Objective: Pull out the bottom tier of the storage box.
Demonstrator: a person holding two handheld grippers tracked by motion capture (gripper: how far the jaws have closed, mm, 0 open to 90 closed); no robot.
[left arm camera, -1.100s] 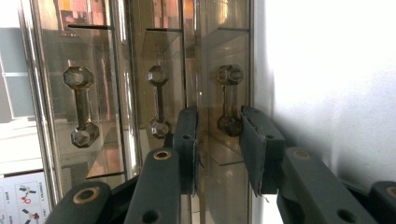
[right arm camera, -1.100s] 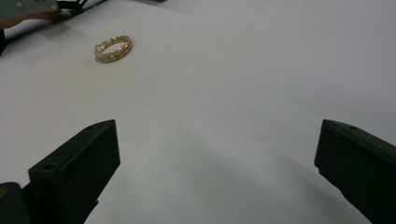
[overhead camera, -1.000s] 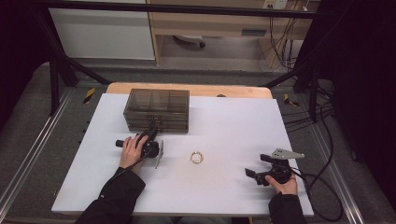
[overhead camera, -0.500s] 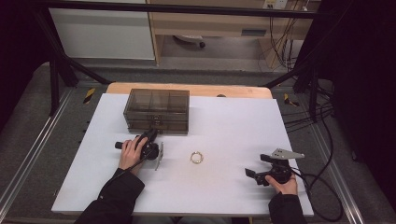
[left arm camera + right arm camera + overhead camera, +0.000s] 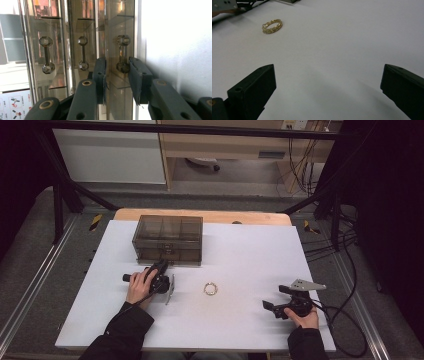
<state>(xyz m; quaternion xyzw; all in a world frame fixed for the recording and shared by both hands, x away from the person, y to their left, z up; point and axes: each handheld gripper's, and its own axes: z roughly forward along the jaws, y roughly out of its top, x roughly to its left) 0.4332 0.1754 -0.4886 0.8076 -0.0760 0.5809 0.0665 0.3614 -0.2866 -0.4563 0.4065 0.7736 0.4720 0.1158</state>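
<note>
A white tabletop (image 5: 240, 255) carries a smoky, see-through drawer box (image 5: 168, 239) toward 11 o'clock from its middle. The box has small dumbbell-shaped handles on its drawer fronts.

The left gripper (image 5: 161, 268) sits at the front face of the box, at about 9 o'clock from the tabletop's middle, held in the person's left hand (image 5: 138, 286). In the left gripper view its gripper (image 5: 117, 75) is turned on its side, so the drawer fronts run up and down the frame. The two black jaws stand either side of one handle (image 5: 123, 53), with its lower knob between their tips. A slim gap shows on each side of that knob, so the jaws are nearly closed around the handle but do not visibly pinch it; whether they touch it I cannot tell. Two more handles (image 5: 46, 55) (image 5: 83, 53) sit on the neighbouring drawer fronts.

A gold ring (image 5: 211, 289) lies flat on the tabletop near its middle, well apart from both grippers.

The right gripper (image 5: 270, 307) rests low at about 4 o'clock, held in the right hand (image 5: 303, 317), pointing toward the ring. In the right gripper view its jaws are spread wide apart and hold nothing, and the ring (image 5: 272, 26) lies far ahead at 11 o'clock.
</note>
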